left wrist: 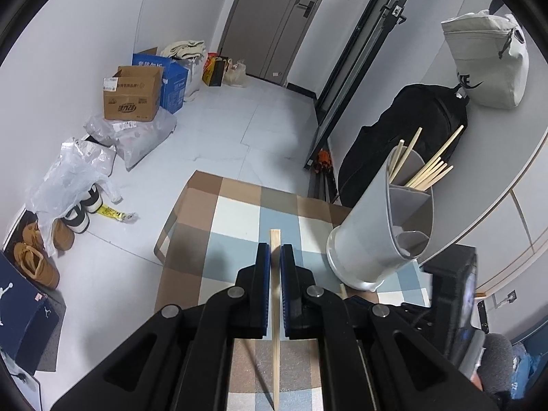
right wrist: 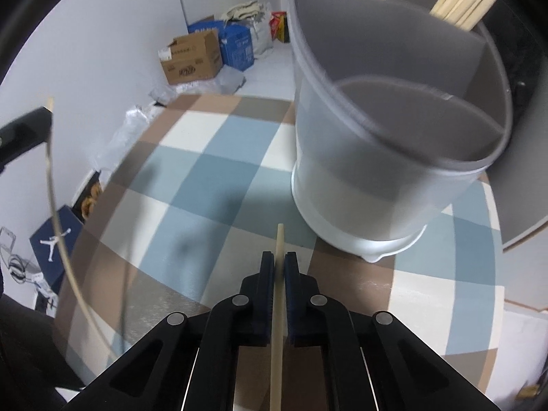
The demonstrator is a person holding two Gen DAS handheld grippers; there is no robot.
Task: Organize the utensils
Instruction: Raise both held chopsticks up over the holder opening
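Observation:
My left gripper (left wrist: 275, 251) is shut on a wooden chopstick (left wrist: 275, 239) that runs along its fingers above the checkered tablecloth (left wrist: 239, 215). The grey divided utensil holder (left wrist: 380, 226) stands to its right, with several chopsticks (left wrist: 428, 171) in its far compartment. My right gripper (right wrist: 279, 260) is shut on a pale chopstick (right wrist: 279, 239), just left of and below the holder (right wrist: 376, 144). The holder's near compartments look empty. The left gripper (right wrist: 27, 126) and its chopstick (right wrist: 51, 171) show at the left edge of the right wrist view.
The table's far and left edges (left wrist: 191, 185) drop to the floor. Cardboard boxes (left wrist: 133, 94), bags and shoes (left wrist: 78, 212) lie on the floor. A black backpack (left wrist: 411, 137) and a grey bag (left wrist: 489, 58) sit behind the holder on a curved counter.

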